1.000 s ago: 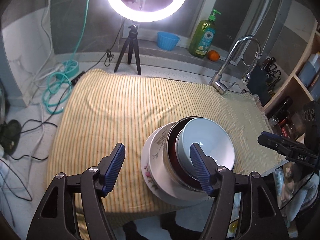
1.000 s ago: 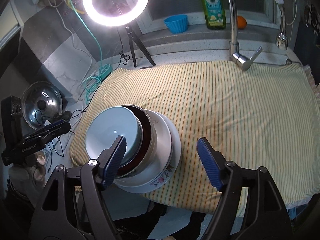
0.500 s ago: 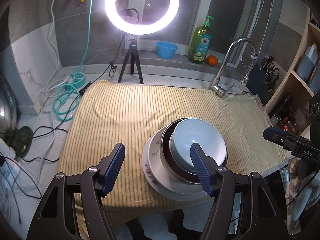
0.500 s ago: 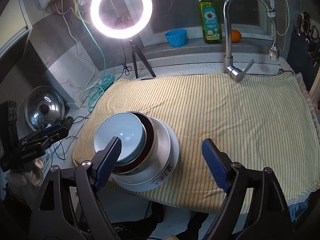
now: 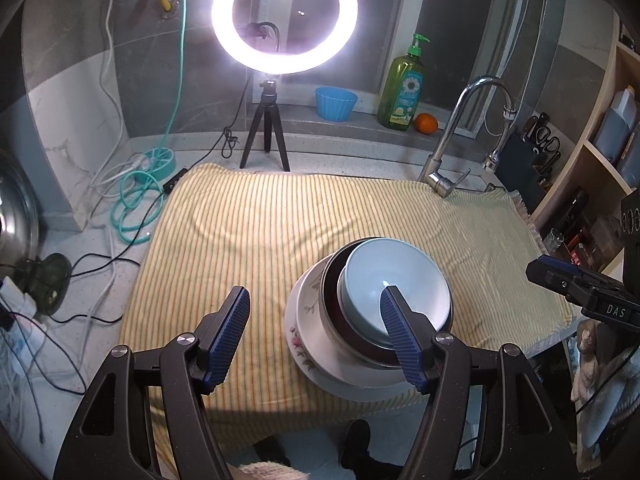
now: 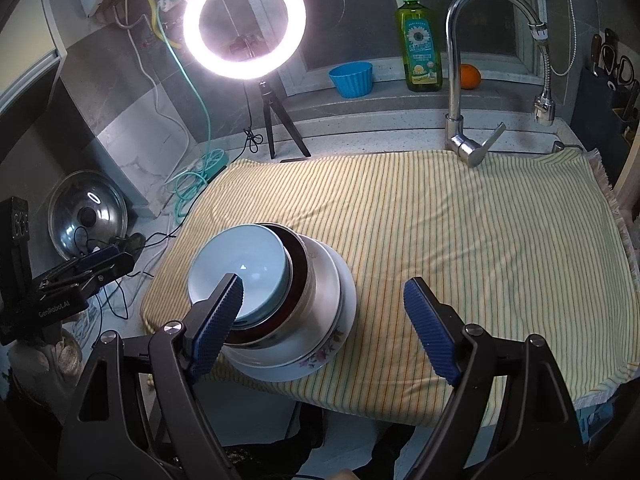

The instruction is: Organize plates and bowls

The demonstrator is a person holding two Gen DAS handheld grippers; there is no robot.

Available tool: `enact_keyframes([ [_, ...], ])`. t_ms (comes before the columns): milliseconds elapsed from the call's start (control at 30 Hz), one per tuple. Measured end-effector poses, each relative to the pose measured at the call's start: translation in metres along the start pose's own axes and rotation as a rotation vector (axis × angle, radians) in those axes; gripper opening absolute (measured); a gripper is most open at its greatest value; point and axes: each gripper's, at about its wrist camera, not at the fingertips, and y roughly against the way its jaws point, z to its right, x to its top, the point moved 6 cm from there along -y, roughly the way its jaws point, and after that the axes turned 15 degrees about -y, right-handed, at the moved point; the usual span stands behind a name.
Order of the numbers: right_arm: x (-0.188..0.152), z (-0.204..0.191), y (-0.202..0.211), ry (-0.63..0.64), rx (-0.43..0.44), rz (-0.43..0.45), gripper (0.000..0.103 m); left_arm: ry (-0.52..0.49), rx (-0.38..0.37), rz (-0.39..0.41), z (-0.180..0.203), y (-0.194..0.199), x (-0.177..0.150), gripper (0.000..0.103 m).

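On striped cloth (image 5: 260,232), round nested bowls (image 5: 394,292)

home kitchen for sure, chrome faucet (image 6: 472,64) at the back of the bench, green dish soap bottle (image 6: 419,40) on the sill, orange (image 6: 469,76) beside it, pot lid (image 6: 88,212) leaning against the wall

White letters "DAS" stand on the black right gripper (image 5: 582,292), seen at the right edge of the left camera's view. White letters "GenRobot.AI" stand on the black left gripper (image 6: 86,270), seen at the left edge of the right camera's view. The green soap bottle (image 6: 420,46) has a label with a sunflower picture, but its words are too small to read.
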Motion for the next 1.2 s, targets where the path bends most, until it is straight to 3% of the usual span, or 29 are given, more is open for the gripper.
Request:
enact_keyframes([
  [1200,0.003,-0.001,-0.012,0.010,-0.007,-0.017,0.085,-0.016,0.014,0.013,0.001,0.000,0.008,0.067],
])
